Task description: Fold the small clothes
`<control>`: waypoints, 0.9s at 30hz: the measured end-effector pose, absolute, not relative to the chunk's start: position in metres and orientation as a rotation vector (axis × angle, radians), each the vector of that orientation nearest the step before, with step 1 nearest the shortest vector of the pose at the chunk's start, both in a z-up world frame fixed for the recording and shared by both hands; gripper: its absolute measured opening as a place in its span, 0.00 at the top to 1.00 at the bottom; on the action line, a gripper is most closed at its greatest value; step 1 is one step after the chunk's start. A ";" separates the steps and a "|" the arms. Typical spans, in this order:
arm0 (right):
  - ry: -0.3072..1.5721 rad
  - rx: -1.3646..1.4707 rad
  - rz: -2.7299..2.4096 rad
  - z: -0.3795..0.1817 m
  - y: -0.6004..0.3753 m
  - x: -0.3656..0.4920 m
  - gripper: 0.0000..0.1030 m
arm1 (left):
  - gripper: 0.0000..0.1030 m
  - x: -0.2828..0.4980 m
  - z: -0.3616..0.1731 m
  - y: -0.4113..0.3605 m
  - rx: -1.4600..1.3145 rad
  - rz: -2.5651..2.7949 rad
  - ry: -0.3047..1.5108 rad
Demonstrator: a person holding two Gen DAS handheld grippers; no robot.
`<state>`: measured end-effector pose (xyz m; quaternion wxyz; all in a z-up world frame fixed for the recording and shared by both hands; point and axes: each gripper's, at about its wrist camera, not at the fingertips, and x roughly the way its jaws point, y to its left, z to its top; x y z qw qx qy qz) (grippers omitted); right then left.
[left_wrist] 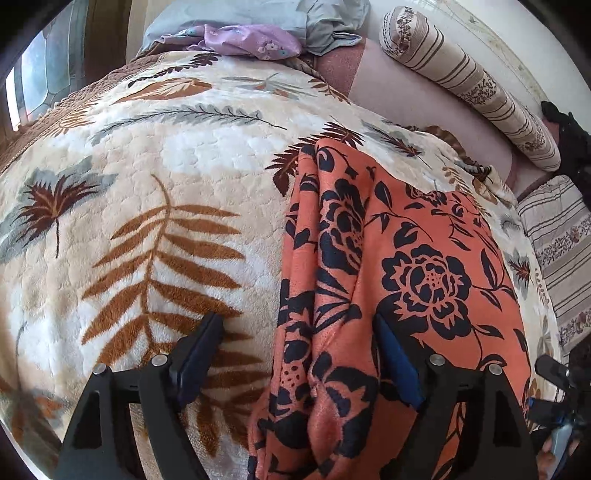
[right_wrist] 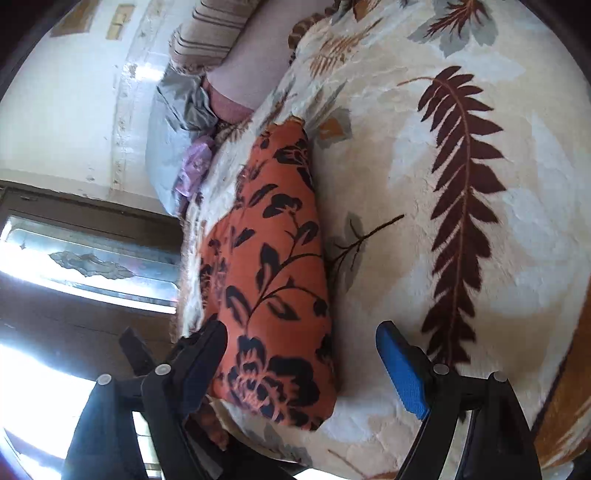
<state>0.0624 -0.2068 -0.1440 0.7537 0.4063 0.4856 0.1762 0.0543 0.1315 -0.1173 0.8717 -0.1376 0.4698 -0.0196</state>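
While the orange floral garment (left_wrist: 399, 280) lies folded into a long strip on the bed, the left claw (left_wrist: 299, 332) hovers over its near end with both fingers spread wide, gripping nothing; the strip's bunched left edge runs up between the fingers toward 12 o'clock in the left wrist view. Its far end stops short of the blanket's (left_wrist: 155, 192) far edge, and a broad stretch of bare blanket lies open from 9 to 11 o'clock. At 2 o'clock the garment's right edge sits near the blanket's border, beyond which a striped bolster pillow (left_wrist: 472, 85) lies along the pale wall.

Seen from the right wrist view, the right claw (right_wrist: 301, 339) is likewise wide open and holds nothing. The orange floral garment (right_wrist: 273, 266) reaches from between its fingers toward 11 o'clock, its left edge close to the bed's side, with much free blanket (right_wrist: 480, 258) from 12 to 4 o'clock.

The fleecy, cream blanket is printed with brown and grey leaves. A grey cloth (left_wrist: 266, 18) and a lilac flowered cloth (left_wrist: 251, 42) are heaped at 12 o'clock in the left wrist view. A bright window (right_wrist: 88, 258) sits at 9 o'clock in the right wrist view.
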 end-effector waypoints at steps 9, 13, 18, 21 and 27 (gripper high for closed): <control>0.951 0.145 0.246 -0.079 -0.122 0.052 0.63 | 0.17 0.051 -0.115 0.133 -0.307 -0.062 0.990; 1.041 0.576 0.264 -0.116 -0.180 0.062 0.34 | 0.16 0.052 -0.116 0.133 -0.312 -0.063 0.994; 0.983 0.799 0.294 -0.110 -0.216 0.084 0.26 | 0.16 0.053 -0.117 0.133 -0.315 -0.064 0.998; 1.077 0.852 0.369 -0.133 -0.205 0.123 0.26 | 0.16 0.055 -0.117 0.132 -0.317 -0.064 1.000; 0.956 0.245 0.293 -0.077 -0.129 0.104 0.64 | 0.16 0.054 -0.118 0.134 -0.323 -0.062 1.002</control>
